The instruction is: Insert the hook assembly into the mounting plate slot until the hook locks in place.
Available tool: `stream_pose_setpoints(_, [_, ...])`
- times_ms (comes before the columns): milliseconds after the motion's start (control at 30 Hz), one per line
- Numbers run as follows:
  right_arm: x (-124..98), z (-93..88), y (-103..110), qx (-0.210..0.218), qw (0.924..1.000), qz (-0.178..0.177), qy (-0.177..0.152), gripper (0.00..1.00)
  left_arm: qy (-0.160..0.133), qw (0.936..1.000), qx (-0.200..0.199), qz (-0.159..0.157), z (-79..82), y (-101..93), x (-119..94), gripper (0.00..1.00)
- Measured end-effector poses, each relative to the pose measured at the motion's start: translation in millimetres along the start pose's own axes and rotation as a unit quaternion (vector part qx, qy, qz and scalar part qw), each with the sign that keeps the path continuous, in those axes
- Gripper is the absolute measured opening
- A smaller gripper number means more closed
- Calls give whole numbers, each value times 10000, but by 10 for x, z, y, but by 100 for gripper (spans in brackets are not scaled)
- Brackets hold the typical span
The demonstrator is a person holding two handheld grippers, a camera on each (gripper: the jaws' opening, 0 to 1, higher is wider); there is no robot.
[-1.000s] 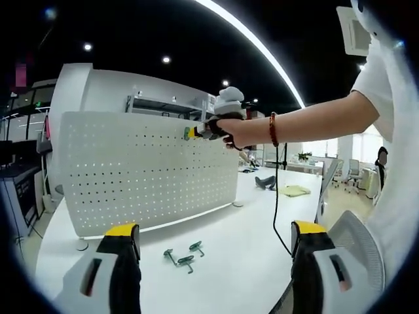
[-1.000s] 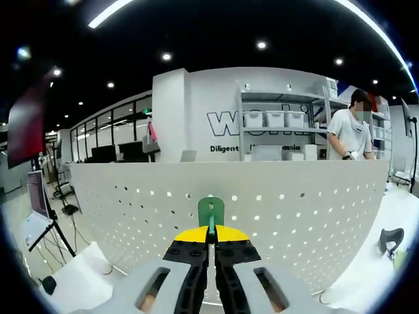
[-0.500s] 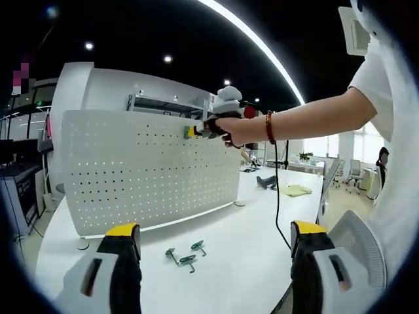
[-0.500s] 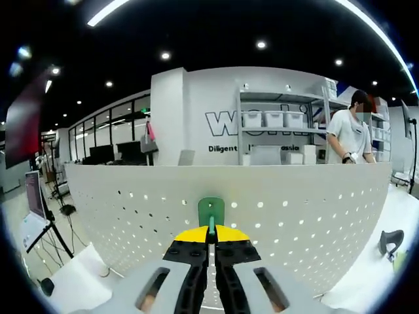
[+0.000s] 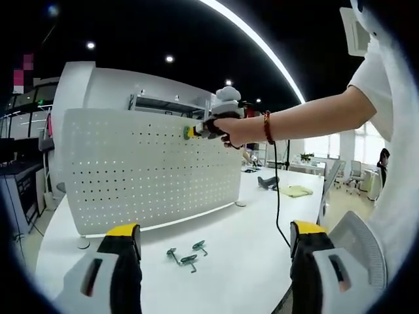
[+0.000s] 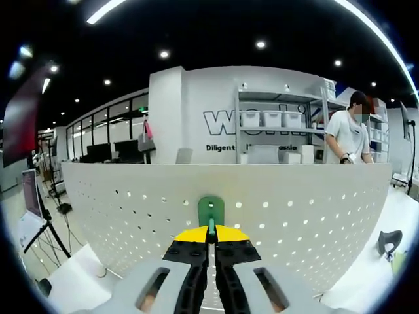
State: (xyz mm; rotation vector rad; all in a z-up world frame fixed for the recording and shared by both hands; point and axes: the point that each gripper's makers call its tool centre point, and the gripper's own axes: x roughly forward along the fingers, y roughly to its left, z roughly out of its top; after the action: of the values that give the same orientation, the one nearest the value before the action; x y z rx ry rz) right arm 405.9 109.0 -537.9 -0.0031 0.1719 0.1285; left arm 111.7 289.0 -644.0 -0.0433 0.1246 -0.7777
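Note:
A white perforated mounting plate (image 5: 144, 170) stands upright on the white table (image 5: 249, 248). In the right gripper view my right gripper (image 6: 211, 243) is shut on a green hook (image 6: 211, 210), whose flat head sits against the upper part of the plate (image 6: 294, 222). In the left gripper view that same gripper (image 5: 191, 132) shows near the plate's top edge, held by a hand with a beaded bracelet. My left gripper (image 5: 213, 261) stands open low over the table, nothing between its jaws. Three spare green hooks (image 5: 185, 254) lie on the table in front of it.
A black cable (image 5: 277, 196) hangs from the raised arm down to the table. A dark object (image 5: 265, 181) and a yellow-green cloth (image 5: 293, 190) lie further back. A person (image 6: 350, 134) stands behind the plate by shelving with white bins (image 6: 275, 119).
The right gripper has shifted slightly along the plate's top; the green hook stays pinched against the plate. My left gripper has held still.

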Motion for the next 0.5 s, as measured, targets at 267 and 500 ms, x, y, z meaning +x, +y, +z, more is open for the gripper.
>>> stream_pose_setpoints(267, [27, -5, -20, -78, 9999, -93, -31, 1, -5, 10000, -14, 26, 3, 9, -17, 96])
stream_pose_setpoints(500, [34, -10, 6, -101, 9999, -31, 79, 2, 0, 10000, -10, 32, 0, 11, -15, 96])
